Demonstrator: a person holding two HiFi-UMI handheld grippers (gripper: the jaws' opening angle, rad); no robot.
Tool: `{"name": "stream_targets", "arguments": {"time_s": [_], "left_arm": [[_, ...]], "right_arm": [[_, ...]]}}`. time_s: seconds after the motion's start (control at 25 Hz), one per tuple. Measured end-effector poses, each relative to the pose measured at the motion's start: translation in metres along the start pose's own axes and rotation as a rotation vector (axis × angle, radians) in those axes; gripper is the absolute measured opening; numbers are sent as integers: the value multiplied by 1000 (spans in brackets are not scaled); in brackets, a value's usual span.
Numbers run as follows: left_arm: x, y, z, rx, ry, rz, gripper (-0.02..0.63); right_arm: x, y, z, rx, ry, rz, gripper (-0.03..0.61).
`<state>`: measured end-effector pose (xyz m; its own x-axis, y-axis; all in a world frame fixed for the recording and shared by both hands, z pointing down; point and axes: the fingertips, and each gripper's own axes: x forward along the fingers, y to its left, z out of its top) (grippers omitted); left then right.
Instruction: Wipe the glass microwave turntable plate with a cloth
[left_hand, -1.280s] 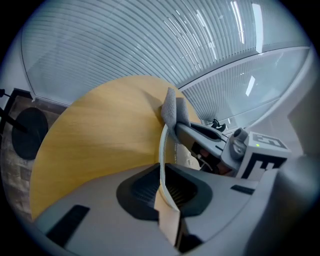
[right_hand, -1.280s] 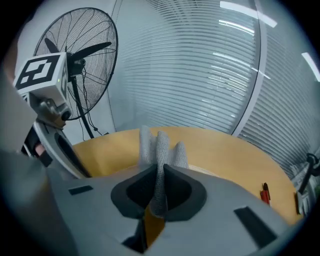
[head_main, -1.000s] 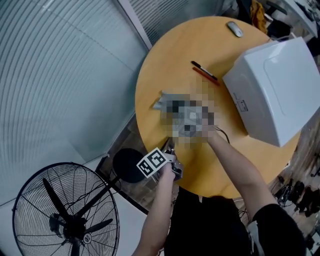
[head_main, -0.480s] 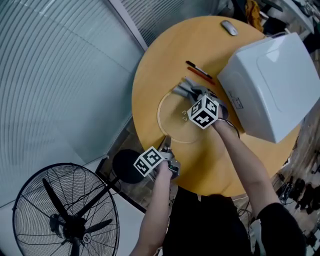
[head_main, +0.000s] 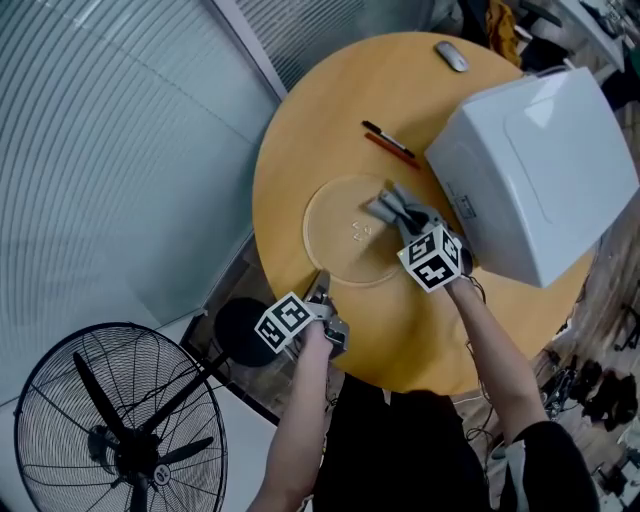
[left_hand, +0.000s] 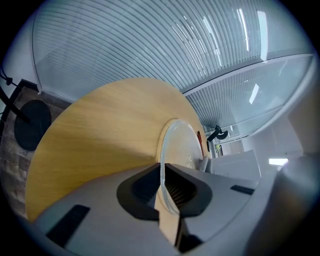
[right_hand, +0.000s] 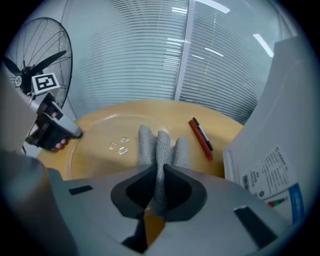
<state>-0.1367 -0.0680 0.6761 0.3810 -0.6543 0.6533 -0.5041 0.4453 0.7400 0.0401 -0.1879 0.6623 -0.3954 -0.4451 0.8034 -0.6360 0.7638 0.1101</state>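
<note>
Round wooden table (head_main: 320, 110), seen from above. The glass turntable plate (head_main: 335, 230) lies flat on it, nearer the person's edge than the middle.

Left gripper (head_main: 322, 284): jaws clamped on the plate's near rim – in the left gripper view the glass edge runs straight between the two pads.

Right gripper (head_main: 412, 222): jaws clenched on a grey mesh cloth (right_hand: 157, 142). The cloth fans out ahead of the jaws in three folds and rests on the plate on the side toward the white microwave (head_main: 530, 165).

Three small marks (right_hand: 119, 145) near the plate's centre, possibly moulded lugs – too small to be sure.

A red pen and a black pen (head_main: 390, 143) lie side by side just beyond the plate; a computer mouse (head_main: 451, 56) sits at the table's far edge. A floor fan (head_main: 115, 425) stands to the person's left, off the table
</note>
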Motion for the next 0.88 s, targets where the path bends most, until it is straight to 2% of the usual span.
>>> {"name": "stream_targets", "arguments": {"time_s": [0.16,0.36,0.72,0.88], "left_arm": [[0,-1,-1,6,-4,-4,23],[0,-1,0,11,-11,-4,23],[1,-2,0,24,-7,-12,23],[1,-2,0,37,-1,-11,23]], "right_arm": [[-19,36,-26,-56,55,121,35],[-29,86,-35,-61,78,260,35],[-13,156,2,-26,19,326,35],[2,170,27,-51,-27,348,35]]}}
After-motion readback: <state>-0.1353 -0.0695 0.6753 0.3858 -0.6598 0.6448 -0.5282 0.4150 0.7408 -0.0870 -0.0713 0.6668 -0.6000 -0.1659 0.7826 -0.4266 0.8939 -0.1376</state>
